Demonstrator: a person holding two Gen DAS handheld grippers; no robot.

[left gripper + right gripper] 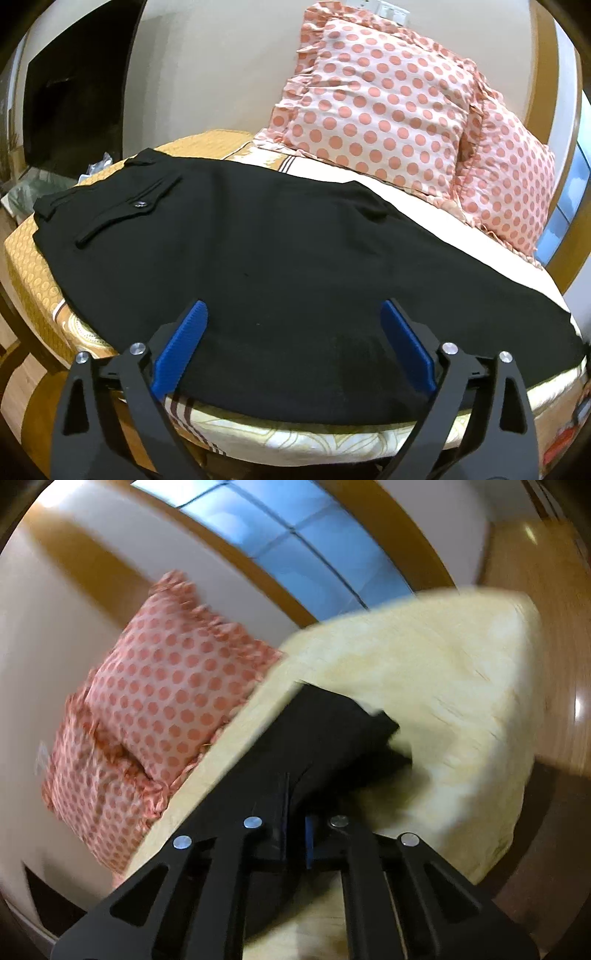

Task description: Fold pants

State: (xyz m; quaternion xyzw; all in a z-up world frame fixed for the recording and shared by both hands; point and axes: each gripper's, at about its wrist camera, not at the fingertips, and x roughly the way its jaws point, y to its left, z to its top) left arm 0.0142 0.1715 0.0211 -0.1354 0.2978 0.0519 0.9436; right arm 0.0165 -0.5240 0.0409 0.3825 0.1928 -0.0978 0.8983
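Observation:
Black pants point(258, 258) lie flat across the bed point(37, 266), waistband and a buttoned back pocket point(140, 203) at the far left. My left gripper point(291, 325) is open, its blue pads point(181, 347) spread over the near edge of the pants, holding nothing. In the blurred right wrist view my right gripper point(295, 808) is shut on the leg end of the pants point(332, 738) and holds that fabric lifted above the bed point(443, 686).
Two pink polka-dot pillows point(384, 107) point(166, 701) lean on the wall at the head of the bed. A dark screen point(74, 99) stands at the far left. Wooden floor point(535, 572) surrounds the bed. A window point(295, 542) is behind.

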